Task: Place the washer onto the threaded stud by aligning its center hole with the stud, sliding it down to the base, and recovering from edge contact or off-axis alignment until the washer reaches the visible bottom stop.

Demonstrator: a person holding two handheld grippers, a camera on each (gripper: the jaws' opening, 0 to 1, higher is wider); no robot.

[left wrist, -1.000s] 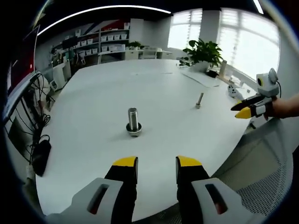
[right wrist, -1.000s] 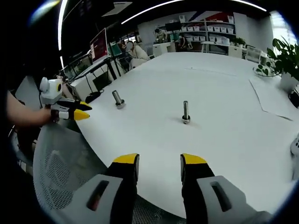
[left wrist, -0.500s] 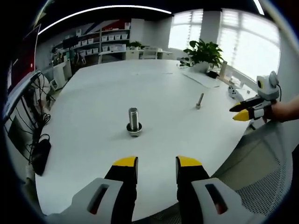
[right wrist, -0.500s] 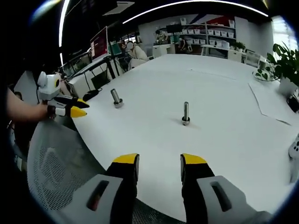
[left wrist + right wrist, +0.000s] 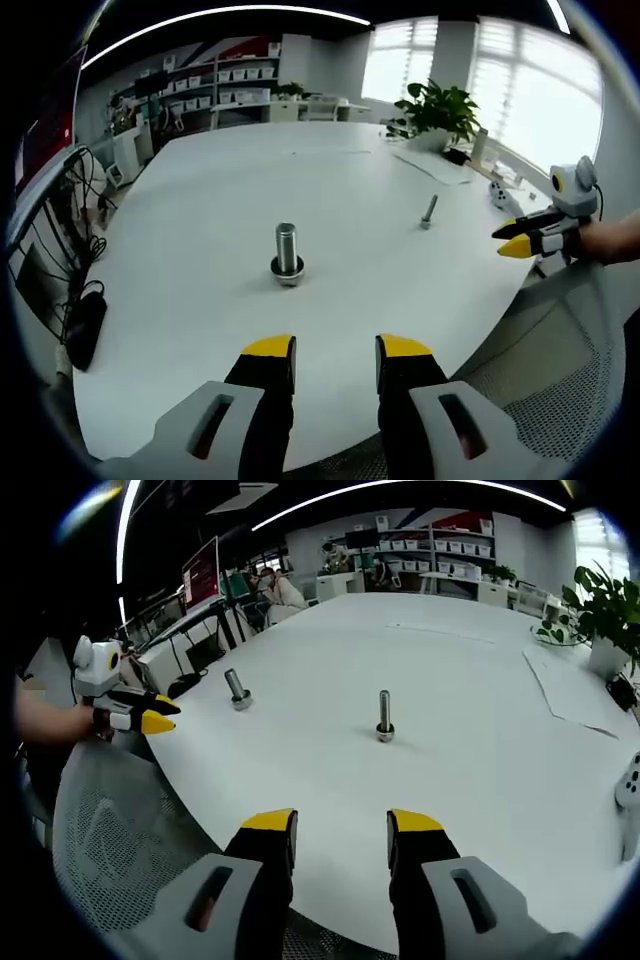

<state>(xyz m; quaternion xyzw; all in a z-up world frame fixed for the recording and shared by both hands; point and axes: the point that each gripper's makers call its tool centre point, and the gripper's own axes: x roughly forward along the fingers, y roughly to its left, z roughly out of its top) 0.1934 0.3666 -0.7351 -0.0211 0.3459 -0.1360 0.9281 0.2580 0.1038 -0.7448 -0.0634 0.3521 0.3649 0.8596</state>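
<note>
A thick threaded stud stands upright on the white table, with a wider metal ring around its base; I cannot tell whether that ring is a loose washer. A thinner stud stands farther right. My left gripper is open and empty, short of the table's near edge. In the right gripper view the thin stud is ahead and the thick stud is at the left. My right gripper is open and empty. Each gripper appears in the other's view, the right gripper and the left gripper.
A mesh chair back lies below the table edge between the grippers. A potted plant and papers sit at the far side. Cables and a dark object hang off the left. Shelves line the back wall.
Both views have shifted slightly as the hands moved. The studs stand where they were, and both grippers stay open and empty.
</note>
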